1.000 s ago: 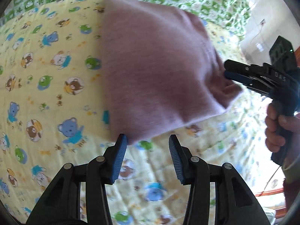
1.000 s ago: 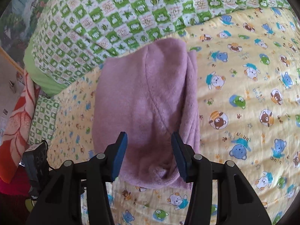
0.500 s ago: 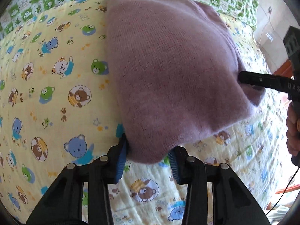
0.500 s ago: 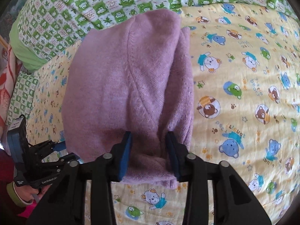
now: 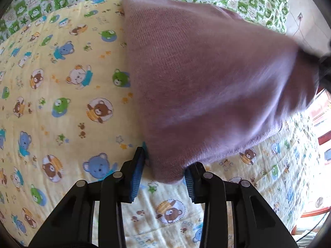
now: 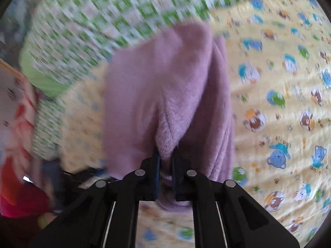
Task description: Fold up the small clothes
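1. The right gripper (image 6: pixel 165 163) is clamped on a bunched edge of the purple knit garment (image 6: pixel 165 95), which rises straight ahead of it
2. The left gripper (image 5: pixel 163 171) stands apart, the garment's near corner lying between its blue pads (image 5: pixel 137 175)
3. Under both lies a yellow bear-print quilt (image 5: pixel 62 103); beyond the garment is a green checked blanket (image 6: pixel 99 16)

The sweater (image 5: pixel 206 86) is lying on the bed (image 5: pixel 62 103), its near corner sitting between the left tongs (image 5: pixel 163 177).
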`<act>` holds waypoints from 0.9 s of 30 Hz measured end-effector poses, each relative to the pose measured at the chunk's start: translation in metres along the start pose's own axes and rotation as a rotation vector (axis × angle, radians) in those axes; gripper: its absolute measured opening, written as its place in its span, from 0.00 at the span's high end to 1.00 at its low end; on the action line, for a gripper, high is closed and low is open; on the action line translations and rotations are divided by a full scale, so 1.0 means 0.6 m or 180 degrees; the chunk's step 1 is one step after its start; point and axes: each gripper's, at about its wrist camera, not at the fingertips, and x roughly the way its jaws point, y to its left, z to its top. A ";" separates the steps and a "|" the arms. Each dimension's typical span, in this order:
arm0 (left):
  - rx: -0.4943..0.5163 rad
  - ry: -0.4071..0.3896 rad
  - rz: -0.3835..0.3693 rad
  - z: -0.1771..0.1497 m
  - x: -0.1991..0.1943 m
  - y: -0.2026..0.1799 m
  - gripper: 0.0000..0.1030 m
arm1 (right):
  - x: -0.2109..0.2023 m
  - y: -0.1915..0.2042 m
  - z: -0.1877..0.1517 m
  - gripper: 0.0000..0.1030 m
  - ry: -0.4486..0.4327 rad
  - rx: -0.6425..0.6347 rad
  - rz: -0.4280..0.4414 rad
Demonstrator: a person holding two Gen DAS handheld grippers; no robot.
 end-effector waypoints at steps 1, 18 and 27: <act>-0.0009 -0.0020 -0.0030 -0.002 -0.006 0.008 0.64 | -0.027 0.009 0.006 0.91 -0.0139 -0.0020 0.0067; -0.0068 0.0098 -0.0160 -0.014 -0.009 0.029 0.66 | 0.014 -0.109 -0.084 0.75 -0.0062 0.0661 -0.0126; -0.0033 0.0163 -0.0158 -0.021 -0.006 0.026 0.64 | 0.038 -0.097 -0.089 0.92 0.0042 0.0058 -0.0857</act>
